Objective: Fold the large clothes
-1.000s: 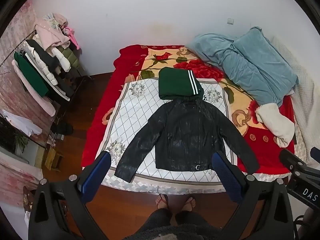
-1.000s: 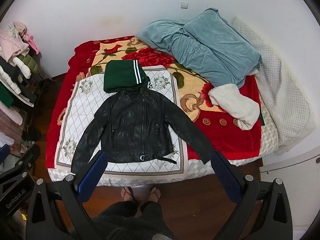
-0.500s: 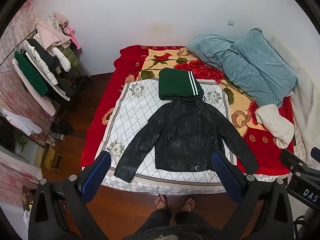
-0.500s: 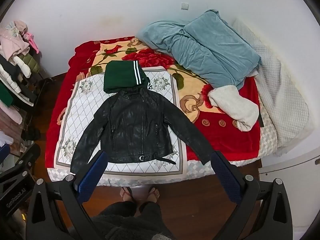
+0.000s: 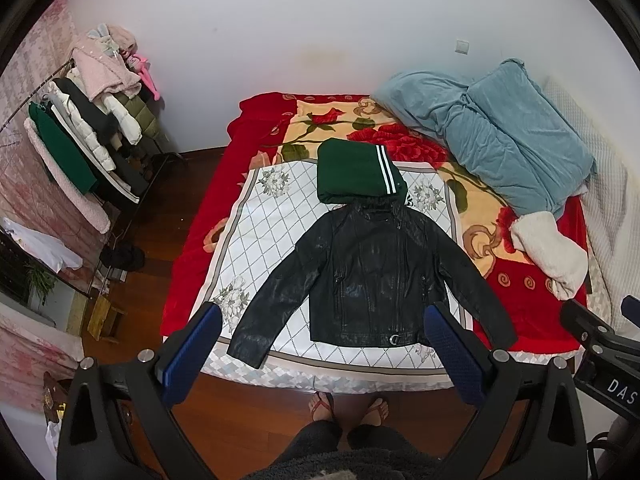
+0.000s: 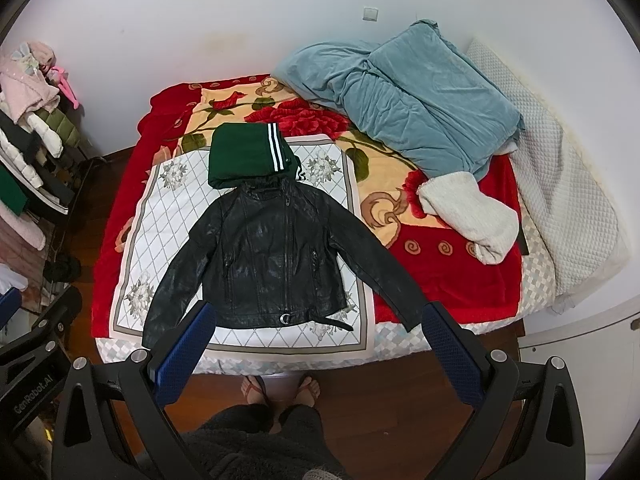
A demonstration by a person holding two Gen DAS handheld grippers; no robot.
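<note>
Feet (image 5: pixel 349 407) in flip-flops stand on the brown wood floor (image 5: pixel 256 420), right at the edge of the bed (image 5: pixel 536 292). Both tools are held up high above the floor. The left tool (image 5: pixel 320 354) has its two blue fingers (image 5: pixel 191 350) spread wide apart, with nothing in between them. The right tool (image 6: pixel 316 354) is the same: its blue fingers (image 6: pixel 448 354) are wide apart and hold nothing.

Next comes the bed. A white cloth (image 5: pixel 260 232) with a diamond pattern and gray flowers lies on top of a red blanket (image 5: pixel 532 284) with big roses. The black jacket (image 5: pixel 372 276) lies flat on the white cloth, front side up and zipped. Its bottom edge with a small ring buckle is near the feet. Both sleeves are spread out and slant down to the sides. One sleeve end lies on the white cloth, and the other reaches over onto the red blanket.

Just past the jacket's collar sits a folded green garment (image 5: pixel 356 172) with white stripes, touching the collar. A fluffy white bundle (image 5: pixel 552 256) lies off to the side on the red blanket. Farther back, a big blue blanket (image 5: pixel 492 132) is bunched up by the white wall (image 5: pixel 320 32). A rack of hanging clothes (image 5: pixel 84 140) stands on the floor beside the bed.
</note>
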